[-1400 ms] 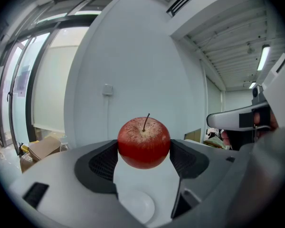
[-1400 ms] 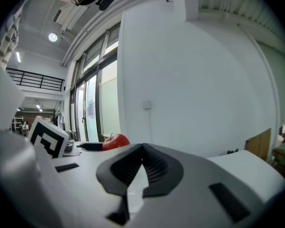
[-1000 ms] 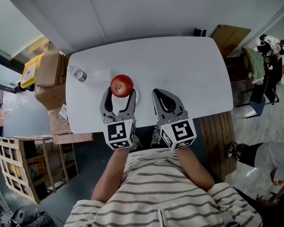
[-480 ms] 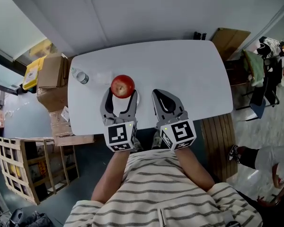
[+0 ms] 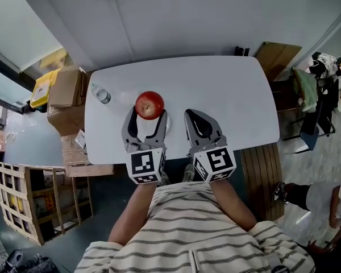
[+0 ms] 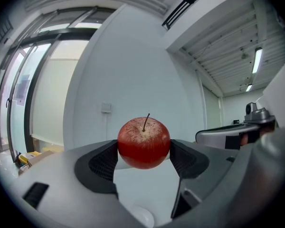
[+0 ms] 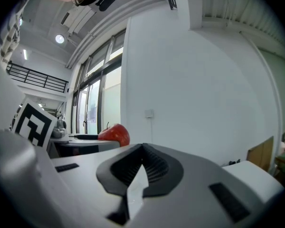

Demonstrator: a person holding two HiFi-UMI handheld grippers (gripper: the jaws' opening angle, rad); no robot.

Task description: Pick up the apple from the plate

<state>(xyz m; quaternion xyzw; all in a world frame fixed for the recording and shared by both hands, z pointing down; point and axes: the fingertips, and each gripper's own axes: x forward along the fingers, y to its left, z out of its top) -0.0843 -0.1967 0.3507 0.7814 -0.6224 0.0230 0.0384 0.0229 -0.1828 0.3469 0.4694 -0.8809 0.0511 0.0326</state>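
A red apple (image 5: 149,104) with a short stem sits between the fingers of my left gripper (image 5: 148,113), which is shut on it over the near left part of the white table (image 5: 221,90). In the left gripper view the apple (image 6: 143,141) is pinched between both dark pads (image 6: 103,161), held clear of the table, with a piece of the white plate (image 6: 141,216) below it. The plate's edge (image 5: 166,120) peeks out beside the left gripper. My right gripper (image 5: 196,117) is shut and empty, to the right of the left one. The right gripper view shows the apple (image 7: 115,133) off to the left.
A small clear bottle (image 5: 102,95) lies near the table's left end. Cardboard boxes (image 5: 65,90) and a wooden crate (image 5: 23,203) stand left of the table. A chair with clothes (image 5: 312,90) is at the right. The white wall runs behind the table.
The apple stays gripped in the left gripper throughout. Both grippers keep their places relative to each other; the head view has shifted slightly, so the table sits lower in it.
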